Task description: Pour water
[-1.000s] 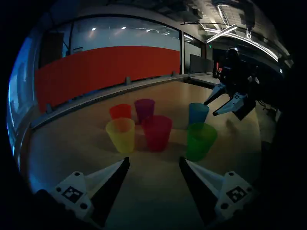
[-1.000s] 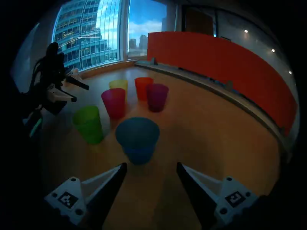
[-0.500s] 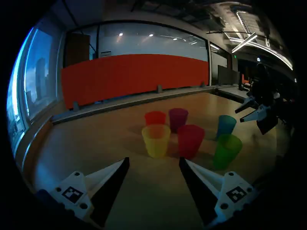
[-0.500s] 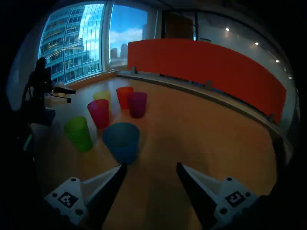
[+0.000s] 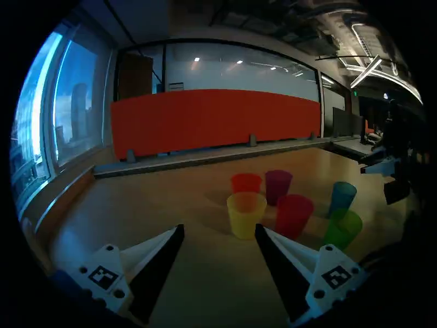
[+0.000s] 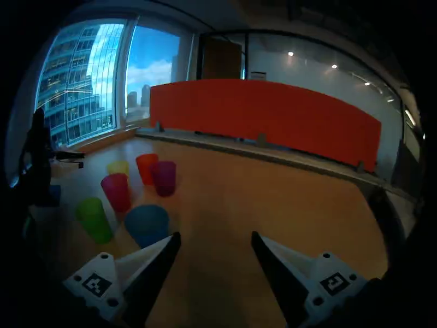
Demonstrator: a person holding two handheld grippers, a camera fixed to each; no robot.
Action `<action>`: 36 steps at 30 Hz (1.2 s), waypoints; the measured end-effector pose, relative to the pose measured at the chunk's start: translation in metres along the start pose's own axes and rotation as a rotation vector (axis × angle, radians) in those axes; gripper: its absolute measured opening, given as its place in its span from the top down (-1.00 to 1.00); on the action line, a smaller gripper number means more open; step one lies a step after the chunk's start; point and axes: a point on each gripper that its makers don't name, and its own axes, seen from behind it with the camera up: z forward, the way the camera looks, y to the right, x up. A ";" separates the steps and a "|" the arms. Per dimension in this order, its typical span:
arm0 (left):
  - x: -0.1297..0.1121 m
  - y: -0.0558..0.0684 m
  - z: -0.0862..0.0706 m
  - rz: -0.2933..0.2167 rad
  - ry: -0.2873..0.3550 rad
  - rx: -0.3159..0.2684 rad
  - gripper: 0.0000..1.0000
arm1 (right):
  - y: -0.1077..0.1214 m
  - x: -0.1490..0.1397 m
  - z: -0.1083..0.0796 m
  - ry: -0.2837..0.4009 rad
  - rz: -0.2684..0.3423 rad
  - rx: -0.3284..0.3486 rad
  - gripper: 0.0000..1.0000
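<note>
Several coloured plastic cups stand close together on a wooden table [image 5: 180, 191]. In the left gripper view they are the yellow cup [image 5: 246, 214], orange cup [image 5: 246, 182], purple cup [image 5: 277, 186], red cup [image 5: 294, 215], blue cup [image 5: 342, 198] and green cup [image 5: 341, 229]. My left gripper [image 5: 218, 238] is open, just short of the yellow cup. In the right gripper view, my right gripper [image 6: 214, 243] is open, with the blue cup [image 6: 146, 224] by its left finger. The green cup [image 6: 94, 218], red cup [image 6: 116, 191], yellow cup [image 6: 118, 167], orange cup [image 6: 146, 167] and purple cup [image 6: 164, 177] stand beyond. The other gripper [image 5: 382, 164] shows at far right.
An orange partition [image 5: 218, 120] runs along the table's far edge, with glass walls behind. Large windows [image 6: 76, 98] stand to the left. Open table surface [image 6: 284, 202] lies to the right of the cups in the right gripper view.
Both grippers have drawn back and turned: the cups look smaller and have slid right in the left gripper view, left in the right gripper view. Both stay open.
</note>
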 end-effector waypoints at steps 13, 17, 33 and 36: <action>0.025 -0.024 -0.003 -0.039 0.092 0.114 -0.92 | 0.025 0.027 0.002 0.148 0.030 -0.180 -1.00; 0.034 -0.025 -0.003 -0.045 0.125 0.128 -0.92 | 0.032 0.041 -0.001 0.209 0.055 -0.230 -0.99; 0.076 -0.024 -0.012 -0.022 0.260 0.184 -0.92 | 0.052 0.086 -0.030 0.417 0.097 -0.393 -1.00; 0.084 -0.024 -0.015 -0.008 0.291 0.199 -0.92 | 0.055 0.090 -0.036 0.434 0.100 -0.411 -0.99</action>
